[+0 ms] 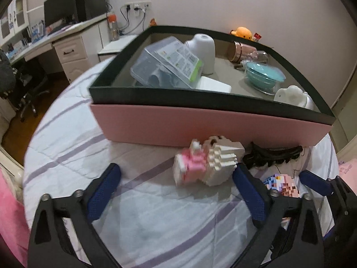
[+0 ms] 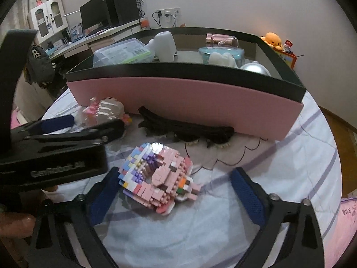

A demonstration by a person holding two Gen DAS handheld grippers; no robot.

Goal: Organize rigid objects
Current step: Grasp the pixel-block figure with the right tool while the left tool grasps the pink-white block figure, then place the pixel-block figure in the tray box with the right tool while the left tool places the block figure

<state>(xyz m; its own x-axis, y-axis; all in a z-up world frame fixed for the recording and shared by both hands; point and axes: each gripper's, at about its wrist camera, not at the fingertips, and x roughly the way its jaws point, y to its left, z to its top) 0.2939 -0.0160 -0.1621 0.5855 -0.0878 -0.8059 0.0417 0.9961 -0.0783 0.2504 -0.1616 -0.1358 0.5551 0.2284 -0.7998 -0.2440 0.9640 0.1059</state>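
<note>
- The pink box [image 1: 200, 125] on the bed [image 1: 156, 223] already holds many things.
- Three toys are not in yet: a white block toy [image 1: 207, 165], a pink block toy [image 2: 156, 178], a black hair clip [image 2: 185, 129].
- My left fingers [image 1: 176, 187] are open around the white toy.
- My right fingers [image 2: 176, 189] are open around the pink one.

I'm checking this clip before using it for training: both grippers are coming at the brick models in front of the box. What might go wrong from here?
1. The pink-and-white brick model and the multicolour brick model look fragile; a squeeze might pop bricks off.
2. The left gripper and right gripper sit close and may collide.
3. The black hair claw could snag on the lift into the pink box.
</note>
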